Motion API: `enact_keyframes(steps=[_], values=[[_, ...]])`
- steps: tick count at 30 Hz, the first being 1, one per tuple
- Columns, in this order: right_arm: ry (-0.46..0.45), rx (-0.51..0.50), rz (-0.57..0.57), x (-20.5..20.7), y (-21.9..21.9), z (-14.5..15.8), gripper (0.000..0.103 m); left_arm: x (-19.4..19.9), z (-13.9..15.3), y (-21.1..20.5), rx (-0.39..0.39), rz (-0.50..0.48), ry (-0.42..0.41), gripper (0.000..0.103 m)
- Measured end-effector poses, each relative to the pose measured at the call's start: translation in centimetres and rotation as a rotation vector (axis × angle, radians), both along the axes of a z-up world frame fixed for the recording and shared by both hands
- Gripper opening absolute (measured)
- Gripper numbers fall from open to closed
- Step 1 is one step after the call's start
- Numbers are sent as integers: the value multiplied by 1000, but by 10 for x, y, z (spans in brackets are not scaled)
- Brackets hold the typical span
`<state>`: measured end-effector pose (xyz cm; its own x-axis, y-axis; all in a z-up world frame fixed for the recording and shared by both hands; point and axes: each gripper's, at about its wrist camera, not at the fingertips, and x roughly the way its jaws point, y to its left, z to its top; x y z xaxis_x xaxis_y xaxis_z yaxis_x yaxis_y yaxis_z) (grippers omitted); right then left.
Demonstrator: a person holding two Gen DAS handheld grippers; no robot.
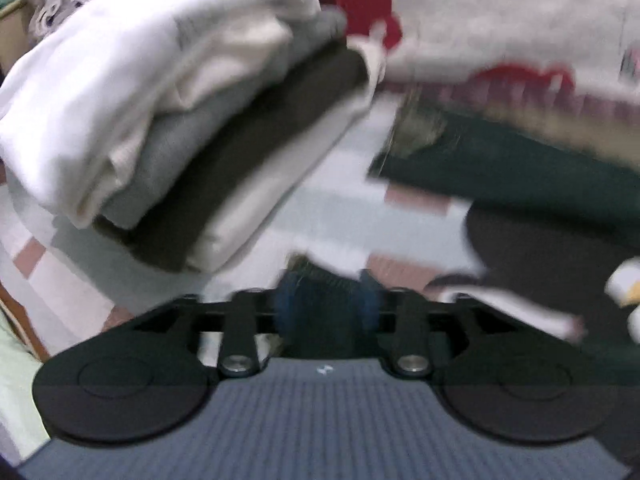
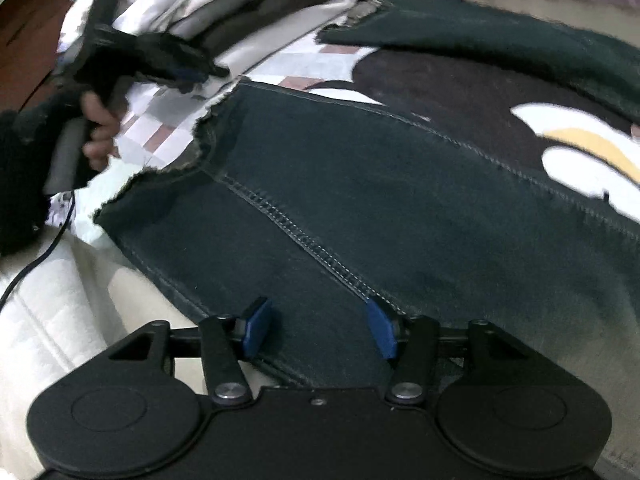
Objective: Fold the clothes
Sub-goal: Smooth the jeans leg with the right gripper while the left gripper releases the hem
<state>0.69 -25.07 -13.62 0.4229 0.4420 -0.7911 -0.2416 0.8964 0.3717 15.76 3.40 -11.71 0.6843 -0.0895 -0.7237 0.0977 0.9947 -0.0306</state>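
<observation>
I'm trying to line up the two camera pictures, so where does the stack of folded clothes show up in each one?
Left wrist view: the stack of folded clothes fills the upper left, blurred, tilted.
Right wrist view: the same stack sits small at the top, left of centre, beyond the left gripper.
Shared landmark: the dark green garment to its right.

Patterned bedspread [image 2: 312,60], brown wooden furniture [image 2: 28,40] at its edge.

Left wrist view: heavy motion blur throughout, folded stack [image 1: 180,120] smeared. Right wrist view: sharper, even indoor light, soft shadows, fisheye bending and dark corners.
</observation>
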Motion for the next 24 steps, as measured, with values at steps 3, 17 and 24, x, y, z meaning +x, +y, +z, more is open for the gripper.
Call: enact_keyframes(steps=[3,17,24], values=[[1,-1,-6,0,1,-2,59,-8,-1,-4,-49,-21,41,53],[-405,127,-215,-8,-56,94,58,-28,-11,-56,-121,-302,109,62],[-253,-488,5,65,-98,131,0,-17,-16,-86,-151,-404,169,18]])
